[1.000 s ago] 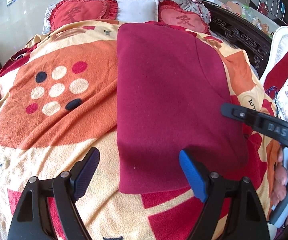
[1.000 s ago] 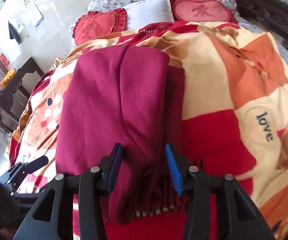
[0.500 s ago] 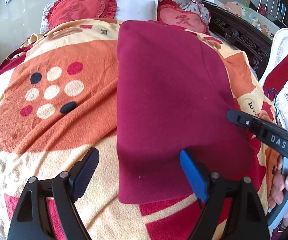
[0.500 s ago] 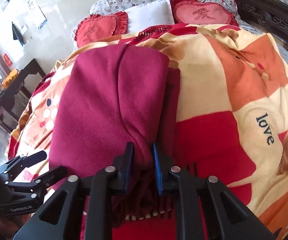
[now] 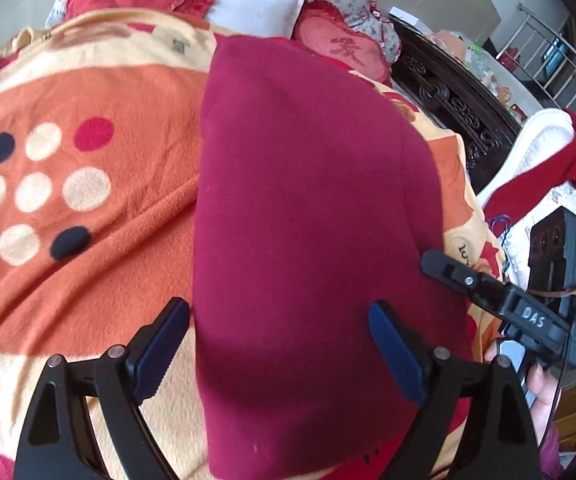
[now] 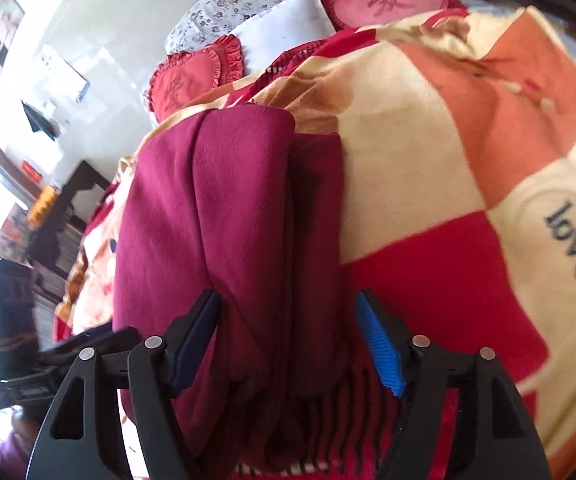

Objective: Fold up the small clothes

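Maroon garment (image 5: 308,220) lies between both spread grippers' fingers (left (image 5: 280,344), right (image 6: 288,340)).

I count one dark red fleece garment (image 5: 308,208), one orange, cream and red patterned blanket (image 5: 88,120), two red heart-shaped frilled cushions (image 6: 196,76), one white pillow (image 5: 254,8), and my two black grippers (image 5: 280,344).

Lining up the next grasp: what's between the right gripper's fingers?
In the right wrist view, the open right gripper straddles the folded maroon garment; nothing else lies there.
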Demonstrator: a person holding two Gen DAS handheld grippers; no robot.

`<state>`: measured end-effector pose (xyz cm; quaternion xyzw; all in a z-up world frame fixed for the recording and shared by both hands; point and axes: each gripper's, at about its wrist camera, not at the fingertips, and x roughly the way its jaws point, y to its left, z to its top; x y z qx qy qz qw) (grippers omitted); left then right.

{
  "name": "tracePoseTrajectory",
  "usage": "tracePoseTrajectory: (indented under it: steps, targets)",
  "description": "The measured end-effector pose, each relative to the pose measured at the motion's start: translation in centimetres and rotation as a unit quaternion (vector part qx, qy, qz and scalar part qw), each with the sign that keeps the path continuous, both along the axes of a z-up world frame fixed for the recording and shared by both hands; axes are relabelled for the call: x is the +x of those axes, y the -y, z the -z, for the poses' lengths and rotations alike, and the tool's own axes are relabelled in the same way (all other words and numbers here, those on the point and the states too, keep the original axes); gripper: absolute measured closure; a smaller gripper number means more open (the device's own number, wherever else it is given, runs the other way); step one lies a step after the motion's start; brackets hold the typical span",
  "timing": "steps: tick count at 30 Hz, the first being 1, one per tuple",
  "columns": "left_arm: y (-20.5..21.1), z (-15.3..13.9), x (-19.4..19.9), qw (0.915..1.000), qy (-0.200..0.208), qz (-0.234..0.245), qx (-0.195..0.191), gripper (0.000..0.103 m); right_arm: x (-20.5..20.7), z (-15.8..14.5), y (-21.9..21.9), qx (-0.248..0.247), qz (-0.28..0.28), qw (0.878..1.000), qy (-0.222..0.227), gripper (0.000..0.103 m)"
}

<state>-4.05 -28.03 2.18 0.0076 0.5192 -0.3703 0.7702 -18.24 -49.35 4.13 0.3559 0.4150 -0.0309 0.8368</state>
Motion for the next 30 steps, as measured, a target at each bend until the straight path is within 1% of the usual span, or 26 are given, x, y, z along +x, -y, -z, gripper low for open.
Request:
tracePoseTrajectory:
  steps: [2, 5, 7, 8, 11, 13, 14, 15, 16, 18, 21, 24, 26, 27, 28, 29, 30]
  targets:
    - [0.3, 0.6, 0.7, 0.9997, -0.02, -0.001, -0.013, 0.009, 0.8, 0.4, 0.3, 0.016, -0.004, 1.0, 0.014, 0.05]
    - [1.0, 1.6, 1.7, 0.9984, -0.049, -0.001, -0.026, 0.009, 1.9, 1.3, 0.5, 0.047, -0.01, 0.999, 0.014, 0.05]
    - [1.3, 2.0, 2.0, 0.9977, -0.062, -0.002, -0.029, 0.009, 2.6, 1.8, 0.3, 0.064, -0.014, 0.998, 0.015, 0.05]
    - [1.4, 2.0, 2.1, 0.9975, -0.063, -0.003, -0.031, 0.01, 2.7, 1.8, 0.1, 0.062, -0.015, 0.998, 0.016, 0.051]
    - [1.4, 1.2, 1.7, 0.9985, -0.048, -0.004, -0.026, 0.021, 2.8, 0.8, -0.8, 0.039, -0.014, 0.999, 0.01, 0.064]
    - [1.0, 0.0, 1.0, 0.9992, -0.031, 0.0, -0.027, 0.037, 2.7, -0.2, -1.4, 0.021, -0.013, 1.0, 0.011, 0.08]
    - [0.8, -0.4, 0.7, 0.9994, -0.023, 0.003, -0.024, 0.04, 2.6, -0.9, -1.9, 0.012, -0.016, 1.0, 0.013, 0.082]
    - [0.6, -1.0, 0.2, 0.9997, -0.015, 0.007, -0.02, 0.046, 2.4, -1.5, -2.2, 0.007, -0.018, 1.0, 0.015, 0.085]
    - [0.3, -1.7, -0.3, 0.9998, -0.008, 0.011, -0.015, 0.049, 2.2, -2.2, -2.6, 0.006, -0.021, 1.0, 0.018, 0.086]
    - [-0.7, -3.0, -1.4, 0.9998, -0.005, 0.015, -0.012, 0.049, 1.9, -3.5, -3.3, 0.016, -0.033, 0.999, 0.023, 0.086]
    - [-3.7, -4.7, -3.3, 0.9996, -0.016, 0.016, -0.017, 0.049, 0.7, -5.6, -4.9, 0.026, -0.058, 0.998, 0.026, 0.086]
    - [-7.1, -5.5, -6.2, 0.9997, -0.019, 0.012, -0.006, 0.047, -1.1, -6.3, -7.2, 0.053, -0.086, 0.995, 0.021, 0.085]
    - [-8.6, -5.0, -7.6, 0.9997, -0.025, -0.001, 0.009, 0.047, -2.1, -5.7, -9.0, 0.068, -0.101, 0.992, 0.015, 0.083]
    - [-9.4, -4.3, -8.2, 0.9993, -0.031, -0.008, 0.018, 0.046, -2.4, -5.1, -10.0, 0.065, -0.112, 0.992, 0.006, 0.08]
    - [-9.7, -3.4, -8.7, 0.9987, -0.035, -0.012, 0.034, 0.045, -2.6, -4.3, -10.9, 0.055, -0.12, 0.991, -0.01, 0.079]
    - [-10.1, -2.4, -9.2, 0.9977, -0.036, -0.016, 0.055, 0.044, -2.7, -3.1, -11.9, 0.034, -0.127, 0.99, -0.043, 0.079]
    - [-10.3, -1.6, -9.4, 0.9968, -0.034, -0.025, 0.068, 0.038, -3.0, -2.6, -12.3, 0.017, -0.125, 0.99, -0.062, 0.079]
